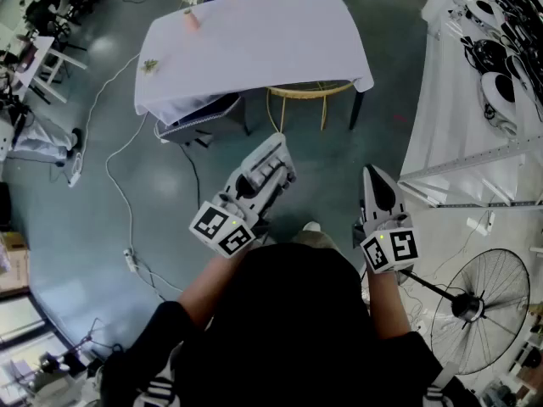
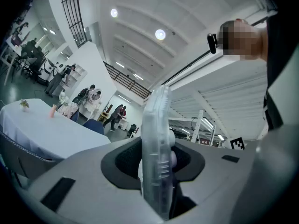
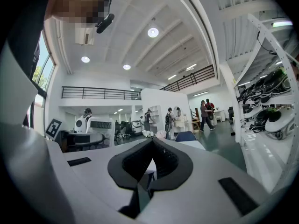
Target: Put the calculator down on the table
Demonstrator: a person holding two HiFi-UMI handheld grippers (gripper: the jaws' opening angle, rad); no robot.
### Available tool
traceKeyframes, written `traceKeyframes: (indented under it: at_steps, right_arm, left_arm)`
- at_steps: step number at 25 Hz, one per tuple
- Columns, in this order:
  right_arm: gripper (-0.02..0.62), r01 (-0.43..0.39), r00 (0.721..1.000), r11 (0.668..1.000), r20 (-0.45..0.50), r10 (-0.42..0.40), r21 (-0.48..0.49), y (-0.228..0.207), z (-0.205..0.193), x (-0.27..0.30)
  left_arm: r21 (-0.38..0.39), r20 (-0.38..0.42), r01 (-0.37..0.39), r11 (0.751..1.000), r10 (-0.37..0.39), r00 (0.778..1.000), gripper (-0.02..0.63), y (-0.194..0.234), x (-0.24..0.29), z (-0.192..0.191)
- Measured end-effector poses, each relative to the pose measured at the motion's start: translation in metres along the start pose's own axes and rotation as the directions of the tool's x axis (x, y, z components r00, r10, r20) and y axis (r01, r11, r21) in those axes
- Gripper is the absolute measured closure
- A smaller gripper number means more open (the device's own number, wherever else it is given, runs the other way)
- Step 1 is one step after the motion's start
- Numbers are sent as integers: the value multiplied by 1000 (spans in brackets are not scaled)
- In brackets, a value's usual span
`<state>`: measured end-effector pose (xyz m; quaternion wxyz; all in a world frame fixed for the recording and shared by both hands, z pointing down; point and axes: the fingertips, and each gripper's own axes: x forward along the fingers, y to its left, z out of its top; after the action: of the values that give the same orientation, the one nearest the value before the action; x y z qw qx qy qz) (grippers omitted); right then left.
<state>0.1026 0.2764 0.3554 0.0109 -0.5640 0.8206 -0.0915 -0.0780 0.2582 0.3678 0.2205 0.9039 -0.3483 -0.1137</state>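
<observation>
A pale, translucent calculator (image 1: 265, 170) is clamped in my left gripper (image 1: 273, 166), which I hold level at chest height over the floor, well short of the table. In the left gripper view the calculator (image 2: 157, 148) stands edge-on between the jaws, whose pads press its two faces. The table (image 1: 254, 41), draped in a white cloth, stands ahead; it also shows at the left of the left gripper view as the table (image 2: 42, 132). My right gripper (image 1: 374, 181) is level beside the left one, its jaws closed together with nothing between them (image 3: 144, 181).
An orange cup (image 1: 192, 19) and a small plant (image 1: 150, 65) sit on the table's left part. A yellow stool (image 1: 310, 93) stands under its near edge. A cable (image 1: 119, 185) trails over the floor at left. At right are white racks (image 1: 488, 83) and a fan (image 1: 471, 305).
</observation>
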Motion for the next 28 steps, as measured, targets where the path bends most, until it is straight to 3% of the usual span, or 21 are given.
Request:
traceKeyframes:
  at_steps: [11,15,20,28]
  right_arm:
    - [598,42,999,997,29,-44,65,-53,-1,-21]
    - [598,14,999,998,30,-16,63,-72,-3,-29]
    - [598,-12,1000,998,22,10,67,-93,-12,-33]
    - [598,-11,1000,995,8,11,99,-103,-20,-11]
  left_arm:
    - [-12,19,-46,999,46,999,476,-13,23,-15]
    - [-51,49,-91,995,94,994,476,-14,33,-21]
    - [-36,72,-148,988,151,986,476,-11,42,-29]
    - [-43,58,-136,990,138,989,476,4,67,-29]
